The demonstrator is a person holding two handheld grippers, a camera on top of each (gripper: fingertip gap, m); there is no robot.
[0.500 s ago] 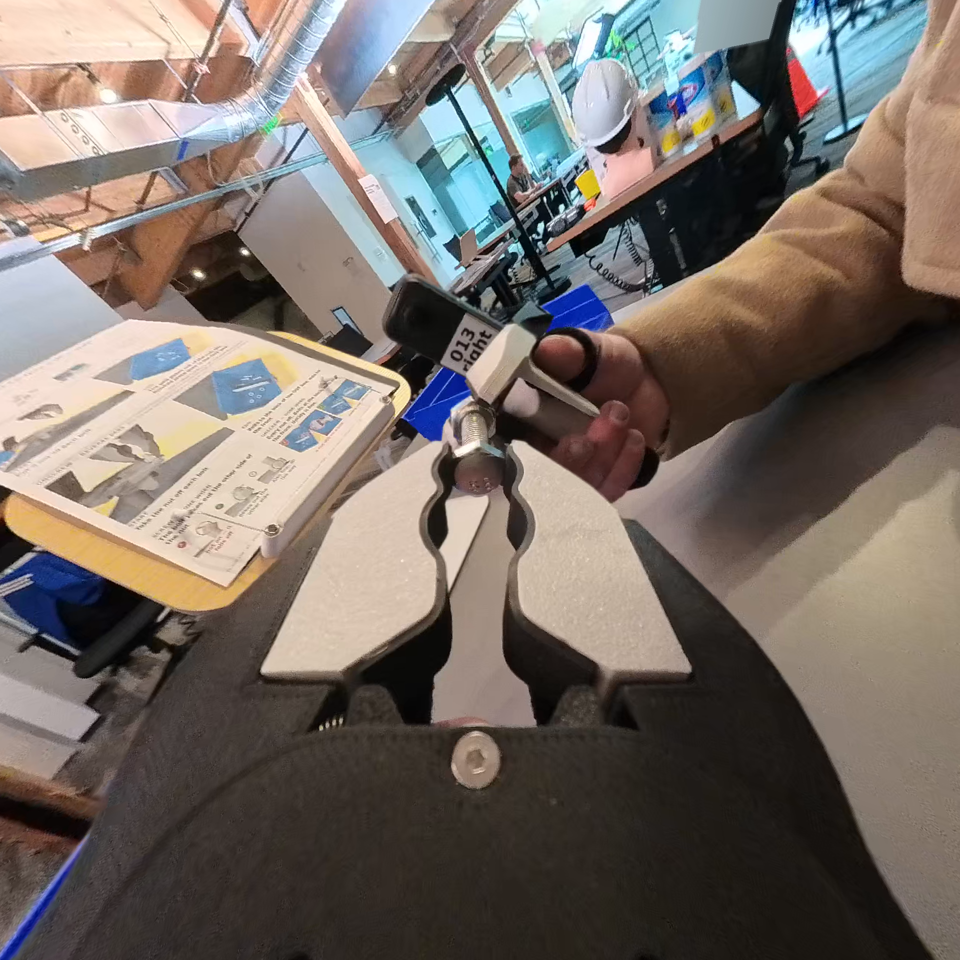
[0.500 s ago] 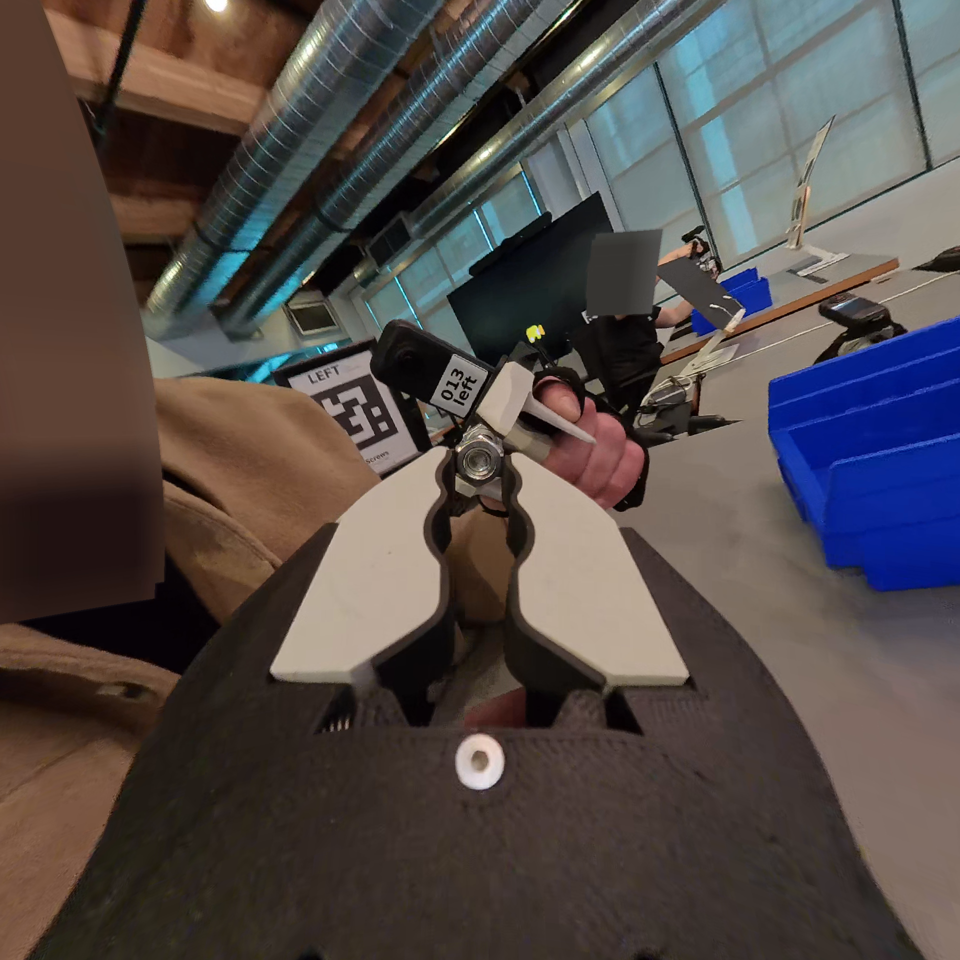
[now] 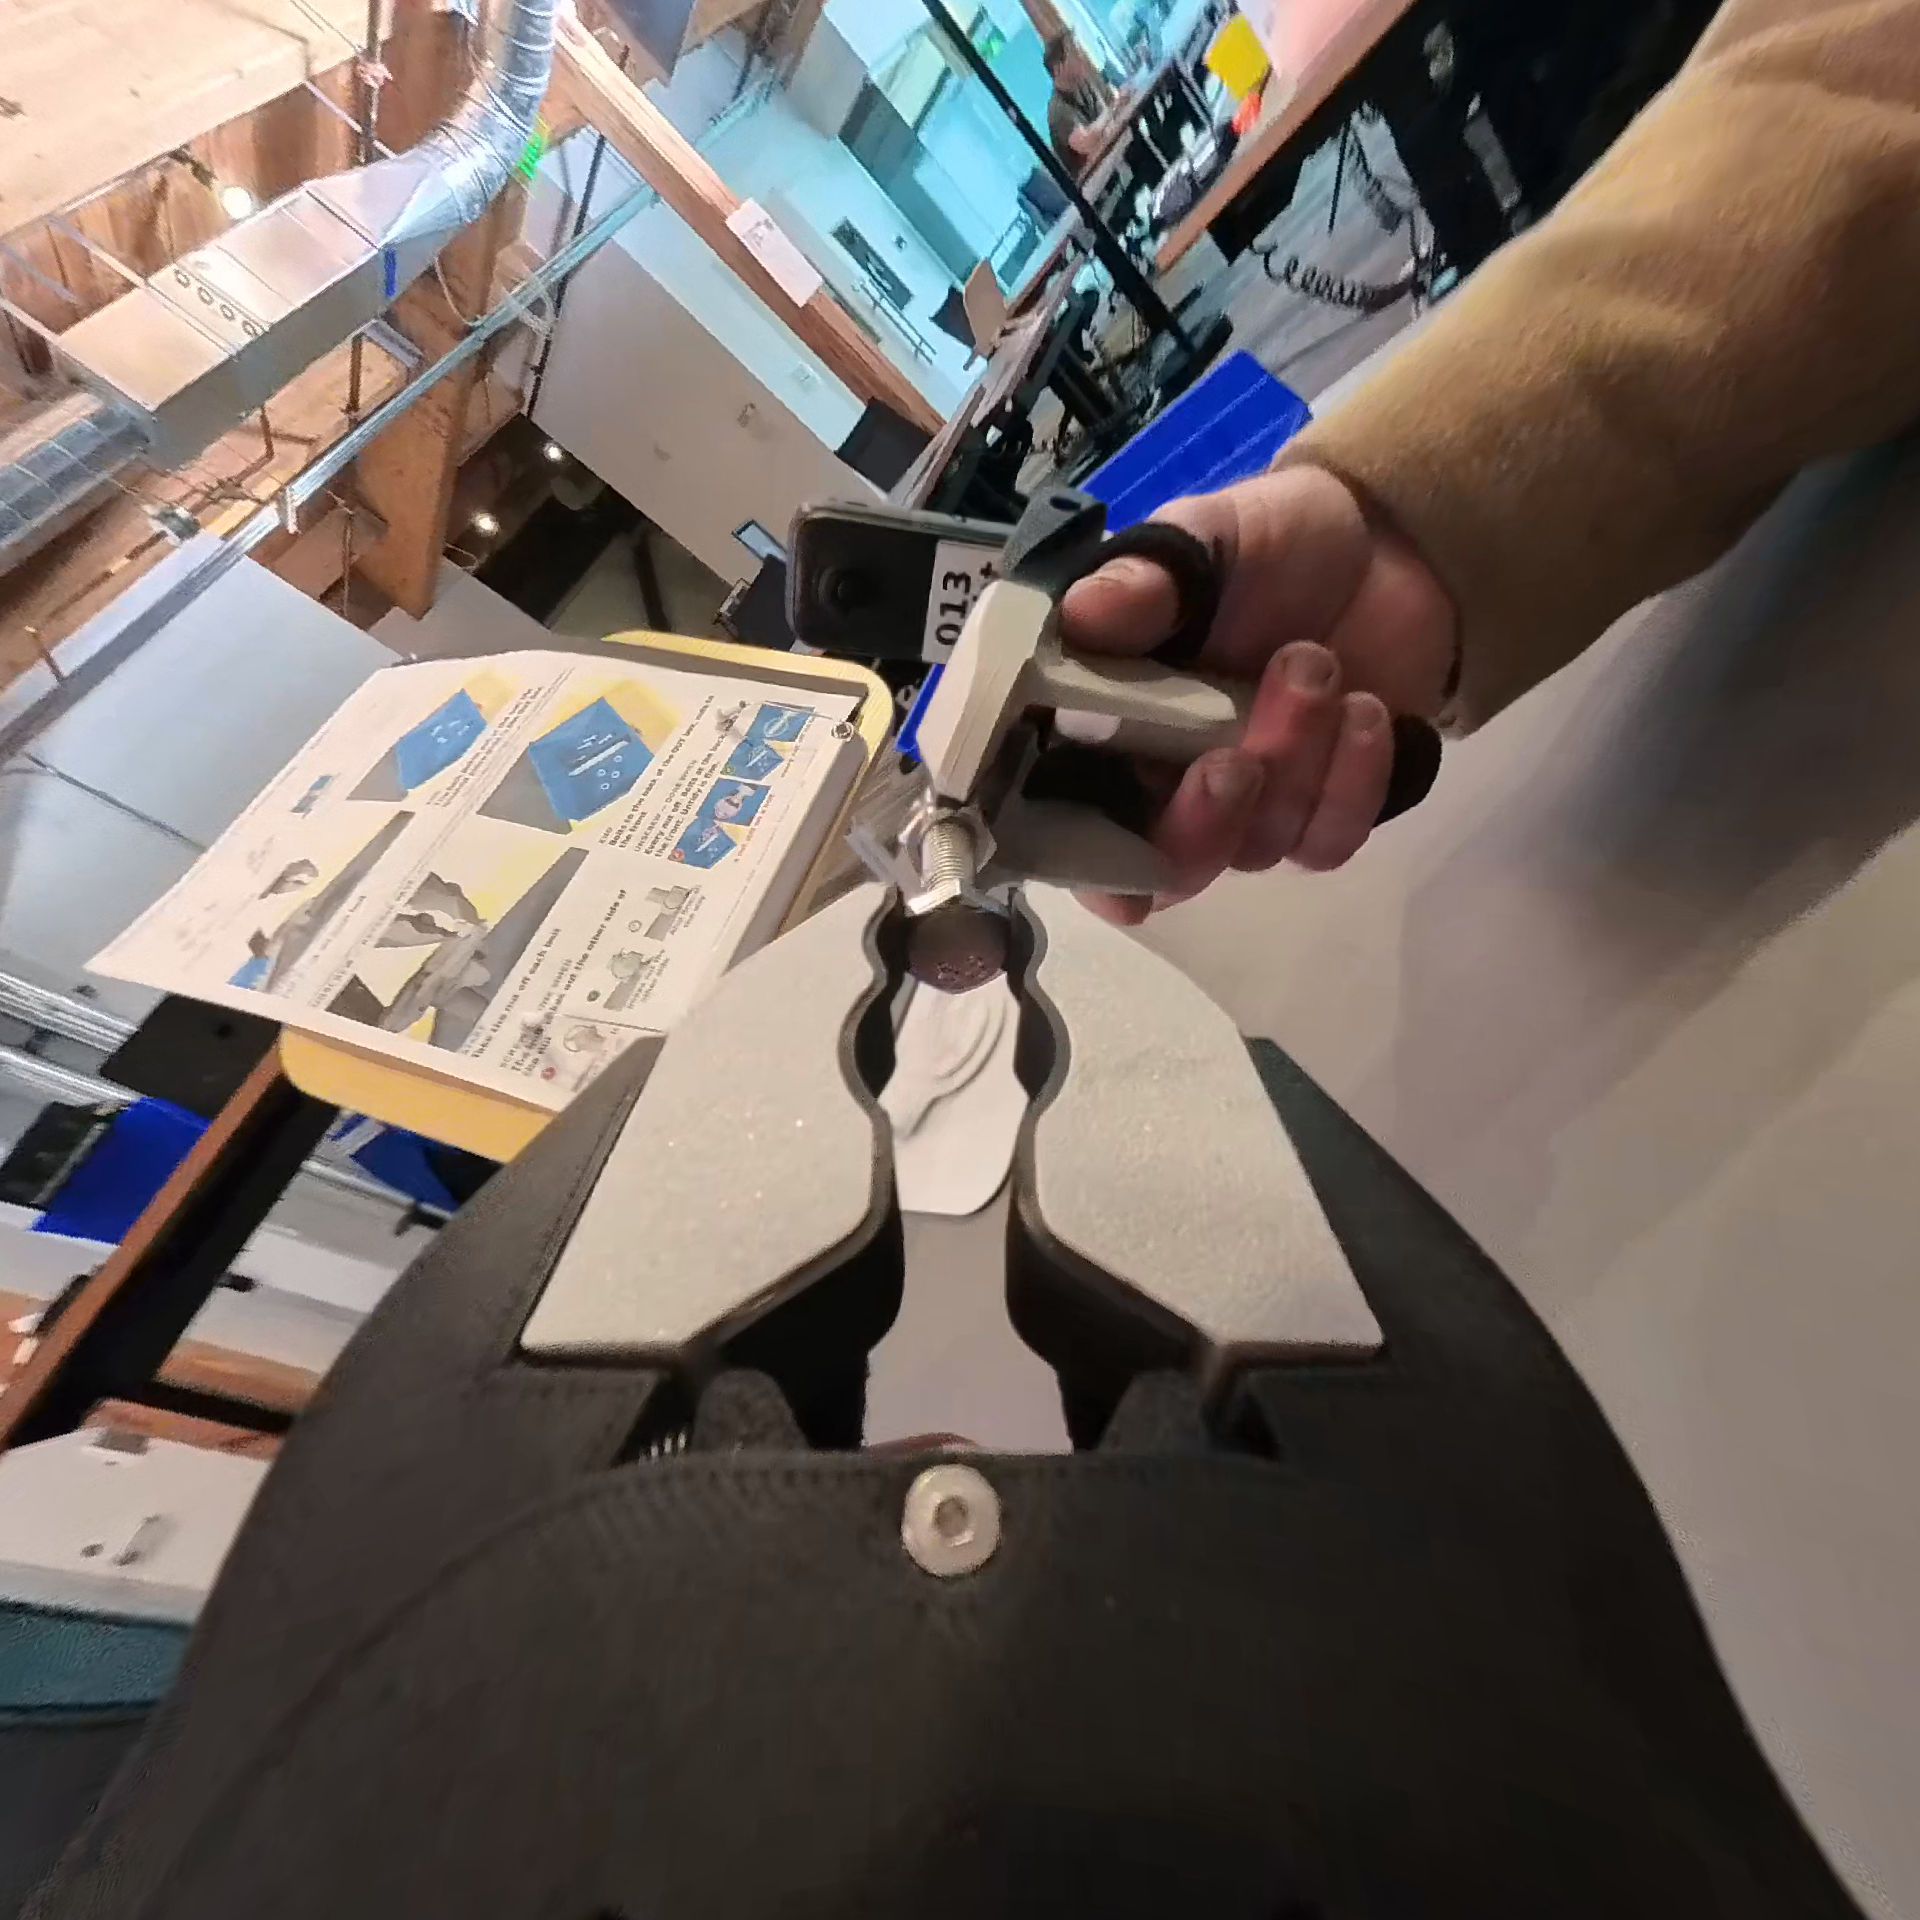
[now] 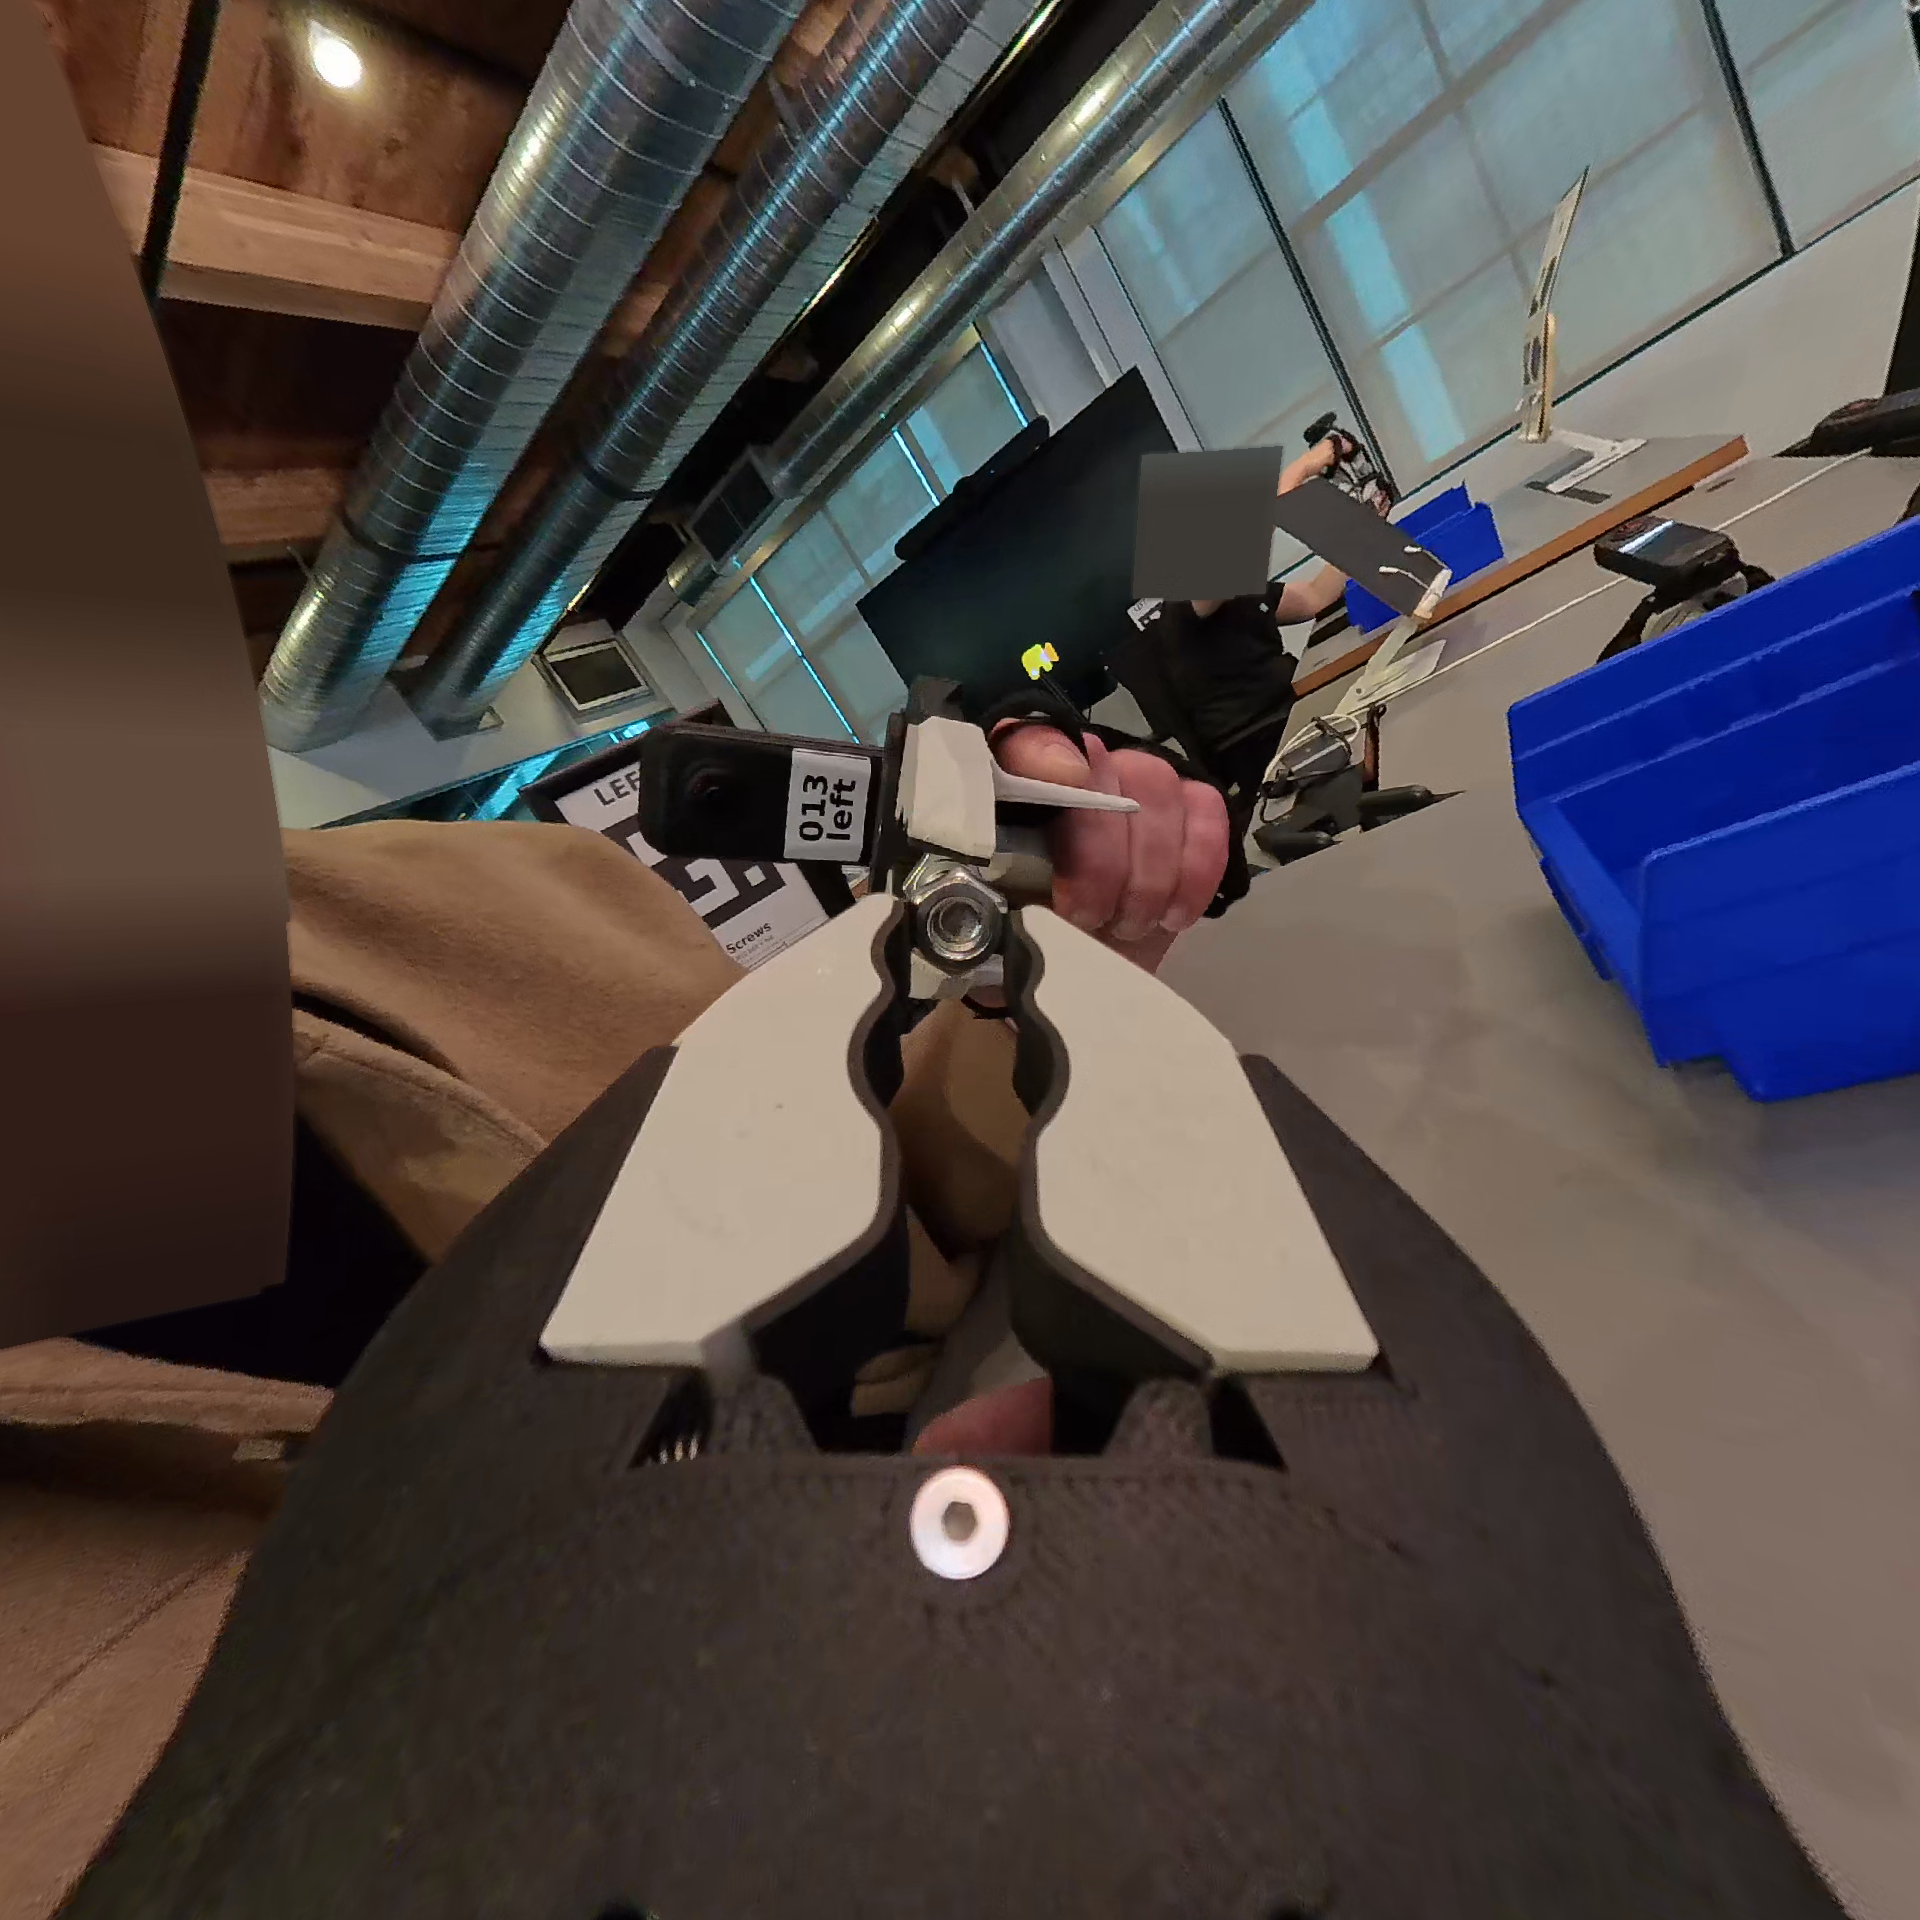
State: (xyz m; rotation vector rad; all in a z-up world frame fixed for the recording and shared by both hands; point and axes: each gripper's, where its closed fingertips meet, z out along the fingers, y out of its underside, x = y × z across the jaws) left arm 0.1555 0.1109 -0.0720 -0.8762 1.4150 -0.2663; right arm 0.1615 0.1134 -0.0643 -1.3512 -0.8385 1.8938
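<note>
Bolt: a silver hex-head bolt (image 3: 948, 902) sits at the centre of the left wrist view, its head pinched between the tips of the left claw (image 3: 954, 951), its threaded shank pointing away toward the other claw.
Nut: a silver hex nut (image 4: 951, 920) sits on the shank's end, at the centre of the right wrist view, gripped by the tips of the right claw (image 4: 954, 935).
Left claw: clenched on the bolt head; both grey fingers (image 3: 769, 1122) close in at their tips.
Right claw: clenched on the nut, facing the left claw end to end; a hand (image 3: 1262, 717) in a tan sleeve (image 3: 1621, 364) holds its handle.
Desk: a grey desk (image 4: 1507, 1195) lies under both claws, at the right of each view.
Instruction sheet: a printed sheet with pictures (image 3: 488, 862) rests on a yellow board at the left of the left wrist view.
Bins: blue bins (image 4: 1745, 821) stand on the desk at the right edge of the right wrist view.
Background: a person (image 4: 1226, 665) sits at a far desk, upper right of centre.
</note>
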